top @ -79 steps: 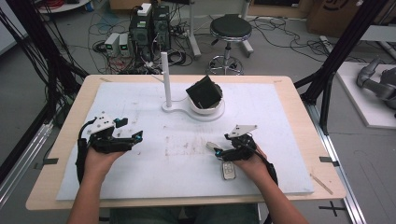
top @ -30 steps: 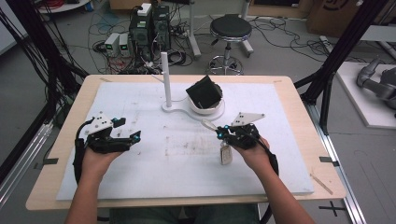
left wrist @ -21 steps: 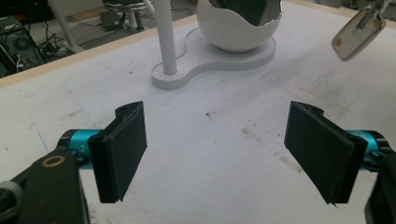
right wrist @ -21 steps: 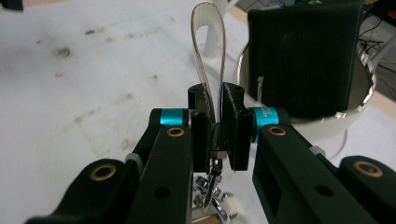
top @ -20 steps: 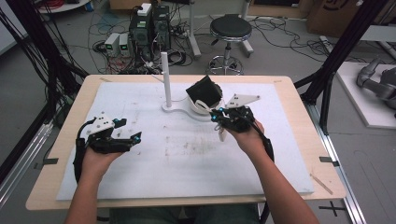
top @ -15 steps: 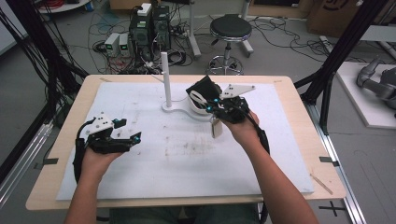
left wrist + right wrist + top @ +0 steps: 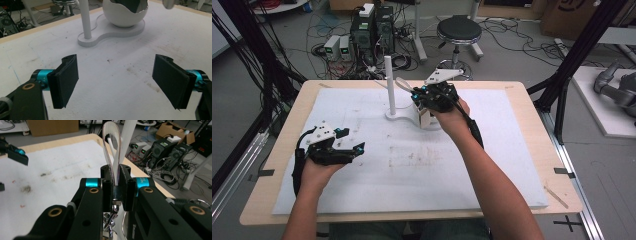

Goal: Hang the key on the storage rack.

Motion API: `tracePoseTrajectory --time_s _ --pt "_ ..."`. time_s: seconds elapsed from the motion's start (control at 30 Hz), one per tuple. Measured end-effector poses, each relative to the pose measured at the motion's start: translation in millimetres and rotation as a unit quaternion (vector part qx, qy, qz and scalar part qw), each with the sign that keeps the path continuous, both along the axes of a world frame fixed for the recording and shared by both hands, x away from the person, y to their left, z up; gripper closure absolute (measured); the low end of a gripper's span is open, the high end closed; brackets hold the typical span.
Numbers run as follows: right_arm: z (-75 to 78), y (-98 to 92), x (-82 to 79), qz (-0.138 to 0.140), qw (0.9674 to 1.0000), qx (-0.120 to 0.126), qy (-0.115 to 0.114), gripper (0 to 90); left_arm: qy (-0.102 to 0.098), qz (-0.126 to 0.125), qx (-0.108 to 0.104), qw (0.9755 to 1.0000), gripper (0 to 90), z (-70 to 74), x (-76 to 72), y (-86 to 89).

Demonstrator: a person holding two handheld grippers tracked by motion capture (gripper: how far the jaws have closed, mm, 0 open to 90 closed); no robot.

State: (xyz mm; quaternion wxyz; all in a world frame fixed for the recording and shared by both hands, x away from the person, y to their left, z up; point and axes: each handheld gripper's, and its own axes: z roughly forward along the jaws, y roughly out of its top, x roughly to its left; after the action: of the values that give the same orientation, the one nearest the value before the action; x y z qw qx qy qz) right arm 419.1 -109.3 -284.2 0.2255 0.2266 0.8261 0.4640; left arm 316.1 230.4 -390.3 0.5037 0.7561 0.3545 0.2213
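A white stand has a tall post [image 7: 388,80] and a broken-egg-shaped bowl [image 7: 125,15] on a flat base [image 7: 398,118]. My right gripper [image 7: 418,93] hovers over the bowl, close to the post, and is shut on a white strap loop [image 7: 112,150]. A key ring with keys [image 7: 110,220] dangles under its jaws. The loop [image 7: 402,83] sticks out toward the post [image 7: 128,132]. My left gripper [image 7: 352,140] rests low at the left of the mat, open with nothing between its pads [image 7: 65,80].
A white mat [image 7: 412,170] covers the wooden table [image 7: 277,150]. Beyond the far edge stand a stool [image 7: 458,30], computer boxes [image 7: 372,25] and cables on the floor. Black frame poles [image 7: 572,55] rise at both sides.
My right gripper picked the keys up from the mat at front right and carried them back and left, up over the bowl beside the post. The left gripper stayed put.
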Motion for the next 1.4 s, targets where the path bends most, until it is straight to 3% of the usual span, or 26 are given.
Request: tracePoseTrajectory --time_s 0.27,0.6,1.0,1.23,1.4 --pt "8.8 22.8 10.8 0.009 0.9998 -0.008 -0.017 82.8 -0.003 0.002 -0.003 1.0000 21.1 0.5 -0.1 2.0" --pt "16.6 49.0 23.0 0.009 0.9993 -0.028 -0.022 82.8 -0.003 0.002 -0.002 1.0000 21.0 -0.3 1.2 0.7" --pt "1.6 60.7 34.3 -0.007 0.9978 -0.063 -0.019 82.7 -0.003 -0.001 -0.006 1.0000 21.1 -0.5 1.3 1.2" --pt "-7.1 65.9 37.5 -0.018 0.9942 -0.101 -0.031 82.7 -0.002 -0.001 -0.005 1.0000 21.1 -0.9 1.7 2.0" --pt "-11.3 66.7 40.3 -0.025 0.9933 -0.110 -0.028 82.8 -0.002 0.003 -0.005 1.0000 21.1 -0.5 1.2 2.9"
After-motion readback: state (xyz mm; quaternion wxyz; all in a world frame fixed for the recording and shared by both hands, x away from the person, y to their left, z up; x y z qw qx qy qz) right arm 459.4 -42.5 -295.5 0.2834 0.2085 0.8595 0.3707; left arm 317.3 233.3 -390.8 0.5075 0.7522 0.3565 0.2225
